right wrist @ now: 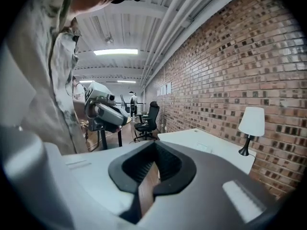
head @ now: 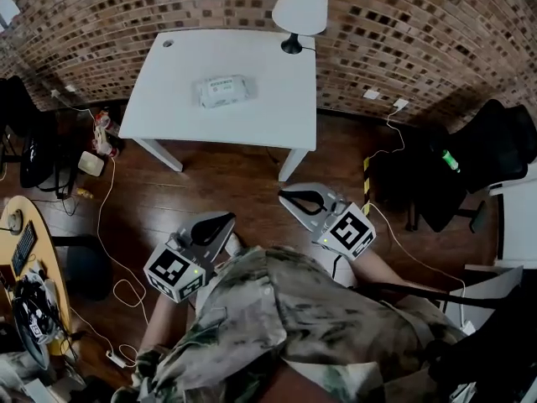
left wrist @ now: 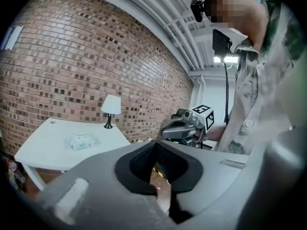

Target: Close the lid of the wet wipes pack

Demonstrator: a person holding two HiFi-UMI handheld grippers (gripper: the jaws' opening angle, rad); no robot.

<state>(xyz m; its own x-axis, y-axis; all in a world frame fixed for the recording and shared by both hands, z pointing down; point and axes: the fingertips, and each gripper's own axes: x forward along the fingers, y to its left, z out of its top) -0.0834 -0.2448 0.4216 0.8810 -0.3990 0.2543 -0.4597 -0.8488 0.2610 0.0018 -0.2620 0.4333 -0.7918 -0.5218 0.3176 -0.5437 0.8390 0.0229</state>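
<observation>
The wet wipes pack [head: 223, 91] lies flat near the middle of a white table [head: 176, 65], far ahead of me; whether its lid is up is too small to tell. In the left gripper view the pack [left wrist: 83, 141] is a small pale block on the table. My left gripper [head: 226, 219] and right gripper [head: 285, 196] are held close to the person's body over the wooden floor, well short of the table. Both are shut with nothing between the jaws. The left gripper view shows the right gripper [left wrist: 184, 128], and the right gripper view shows the left gripper [right wrist: 103, 111].
A white table lamp [head: 299, 11] stands at the table's far right corner against the brick wall. A black office chair [head: 470, 166] is at the right and a cluttered round desk [head: 25, 259] at the left. Cables [head: 109, 225] trail over the floor.
</observation>
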